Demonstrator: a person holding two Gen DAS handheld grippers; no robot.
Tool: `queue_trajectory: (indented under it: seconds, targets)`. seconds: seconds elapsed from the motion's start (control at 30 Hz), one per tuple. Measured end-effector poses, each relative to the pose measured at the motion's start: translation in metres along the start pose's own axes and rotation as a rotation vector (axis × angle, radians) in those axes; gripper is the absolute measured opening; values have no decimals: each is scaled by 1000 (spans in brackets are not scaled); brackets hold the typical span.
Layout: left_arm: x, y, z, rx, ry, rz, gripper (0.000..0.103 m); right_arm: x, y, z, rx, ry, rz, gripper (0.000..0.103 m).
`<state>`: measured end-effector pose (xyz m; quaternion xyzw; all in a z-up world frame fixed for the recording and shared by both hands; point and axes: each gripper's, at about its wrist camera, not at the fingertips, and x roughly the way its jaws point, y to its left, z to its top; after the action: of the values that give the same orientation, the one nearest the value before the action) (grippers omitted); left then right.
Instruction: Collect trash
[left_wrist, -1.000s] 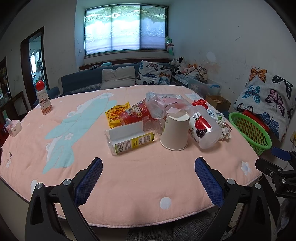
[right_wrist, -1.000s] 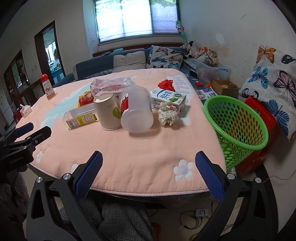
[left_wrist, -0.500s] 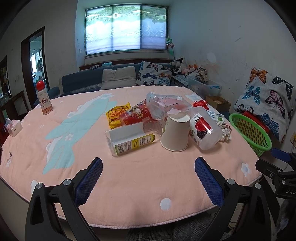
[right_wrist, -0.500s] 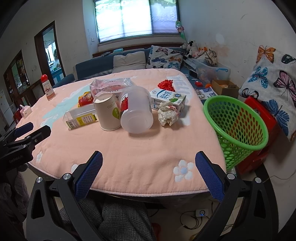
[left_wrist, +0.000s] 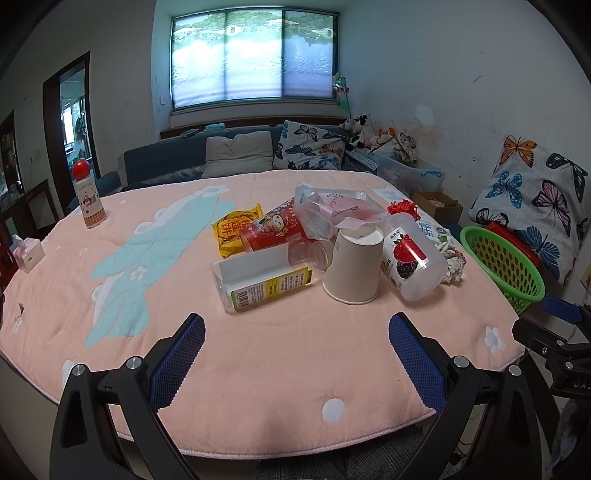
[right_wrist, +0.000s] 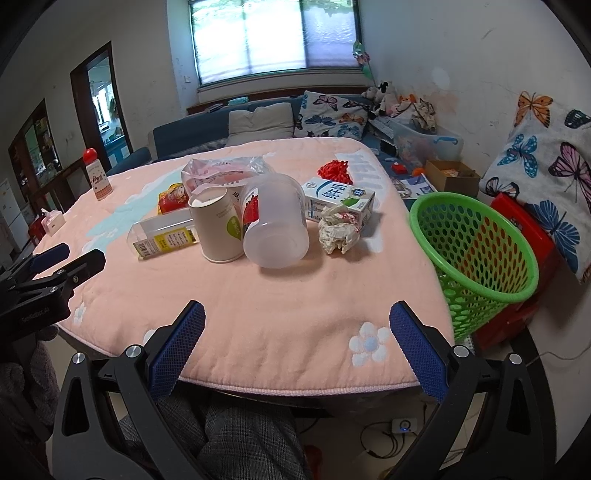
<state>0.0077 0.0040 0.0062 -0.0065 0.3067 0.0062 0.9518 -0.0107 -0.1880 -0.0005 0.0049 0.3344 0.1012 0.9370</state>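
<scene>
Trash lies heaped mid-table on the pink cloth (left_wrist: 258, 354): an upside-down paper cup (left_wrist: 354, 266) (right_wrist: 218, 229), a tipped translucent strawberry tub (left_wrist: 412, 263) (right_wrist: 275, 221), a clear box with a yellow label (left_wrist: 260, 280) (right_wrist: 162, 236), a red snack cup (left_wrist: 271, 229), a yellow packet (left_wrist: 231, 229), a plastic bag (left_wrist: 332, 212) (right_wrist: 221, 170), a milk carton (right_wrist: 338, 199), crumpled paper (right_wrist: 338, 232) and red scraps (right_wrist: 334, 170). A green basket (right_wrist: 476, 254) (left_wrist: 502, 266) stands off the table's right edge. My left gripper (left_wrist: 295, 350) and right gripper (right_wrist: 295, 341) both stand open and hold nothing, short of the heap.
A red-capped bottle (left_wrist: 86, 195) and a small tissue box (left_wrist: 27, 253) stand at the table's far left. A sofa with cushions (left_wrist: 240, 155) runs behind. Red stool (right_wrist: 521, 236), boxes and butterfly pillow (right_wrist: 546, 162) crowd the right. A person's checked trousers (right_wrist: 236, 439) show below.
</scene>
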Motion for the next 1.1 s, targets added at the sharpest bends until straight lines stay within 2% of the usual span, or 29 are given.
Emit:
queue_trajectory:
  seconds: [0.8,1.1]
  targets:
    - [21,13,13,-11,10,28,97,23,2,15,-39,10,24,99]
    - [37,17,28,-15,28,19,97,34,-4,27,-33,16,32,99]
